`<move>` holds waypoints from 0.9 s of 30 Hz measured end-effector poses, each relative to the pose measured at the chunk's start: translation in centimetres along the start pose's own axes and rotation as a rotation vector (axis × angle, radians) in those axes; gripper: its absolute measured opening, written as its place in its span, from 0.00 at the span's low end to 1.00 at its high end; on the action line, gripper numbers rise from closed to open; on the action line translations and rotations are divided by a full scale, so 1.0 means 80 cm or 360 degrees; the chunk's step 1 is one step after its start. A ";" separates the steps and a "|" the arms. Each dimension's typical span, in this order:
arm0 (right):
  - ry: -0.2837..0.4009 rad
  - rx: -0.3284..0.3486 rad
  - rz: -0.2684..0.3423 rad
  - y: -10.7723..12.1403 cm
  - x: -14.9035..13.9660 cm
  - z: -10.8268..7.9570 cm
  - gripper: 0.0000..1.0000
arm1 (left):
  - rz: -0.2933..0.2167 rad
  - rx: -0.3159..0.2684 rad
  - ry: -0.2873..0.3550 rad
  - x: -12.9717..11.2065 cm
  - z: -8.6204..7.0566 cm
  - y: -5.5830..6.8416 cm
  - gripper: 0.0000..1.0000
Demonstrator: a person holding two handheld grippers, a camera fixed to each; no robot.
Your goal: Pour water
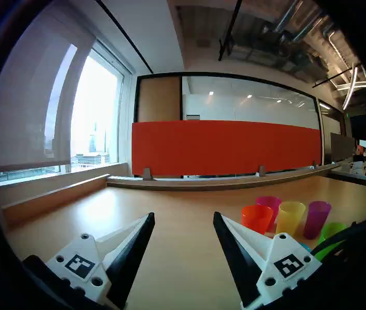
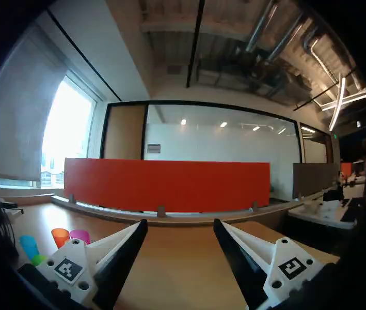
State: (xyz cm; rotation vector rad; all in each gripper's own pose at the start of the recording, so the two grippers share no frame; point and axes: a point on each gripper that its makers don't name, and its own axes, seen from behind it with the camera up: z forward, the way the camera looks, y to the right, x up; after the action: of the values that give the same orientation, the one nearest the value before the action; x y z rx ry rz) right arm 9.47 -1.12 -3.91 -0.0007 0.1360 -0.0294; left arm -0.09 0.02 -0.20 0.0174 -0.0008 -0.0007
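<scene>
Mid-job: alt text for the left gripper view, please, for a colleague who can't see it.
The left tongs are open and empty over a wooden table. A cluster of coloured plastic cups stands on it at the right of the view, with a red partition and a window behind.

- Left gripper (image 1: 184,216): black fingers, white mounts, a black-and-white square marker on each.
- Right gripper (image 2: 180,223): same black, white and marker pattern.
- Table (image 1: 183,201): plain light tan wood.
- Cups, four o'clock in the left gripper view: orange cup (image 1: 256,217), magenta cup (image 1: 269,202), yellow cup (image 1: 291,216), purple cup (image 1: 317,217), green cup (image 1: 332,231), all plain translucent colour.
- Blue cup (image 2: 28,245): plain light blue, eight o'clock in the right gripper view.
- Divider panel (image 1: 224,147): plain orange-red, twelve o'clock past the table.
- Window blind (image 1: 28,119): pale grey.
</scene>
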 end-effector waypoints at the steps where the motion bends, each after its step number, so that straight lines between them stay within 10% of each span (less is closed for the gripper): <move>1: 0.0003 0.0005 -0.0005 -0.001 -0.002 0.001 0.99 | 0.0000 0.0000 0.0000 0.000 0.000 0.000 0.83; 27: -0.0095 0.0022 0.0061 0.006 -0.099 0.024 0.99 | 0.0000 0.0001 0.0000 0.000 -0.002 0.000 0.84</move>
State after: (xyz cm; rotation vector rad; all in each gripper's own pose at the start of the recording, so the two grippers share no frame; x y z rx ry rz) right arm 1.87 -0.41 -0.95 0.0149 0.0758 0.0079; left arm -0.11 0.03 -0.33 0.0177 -0.0006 -0.0007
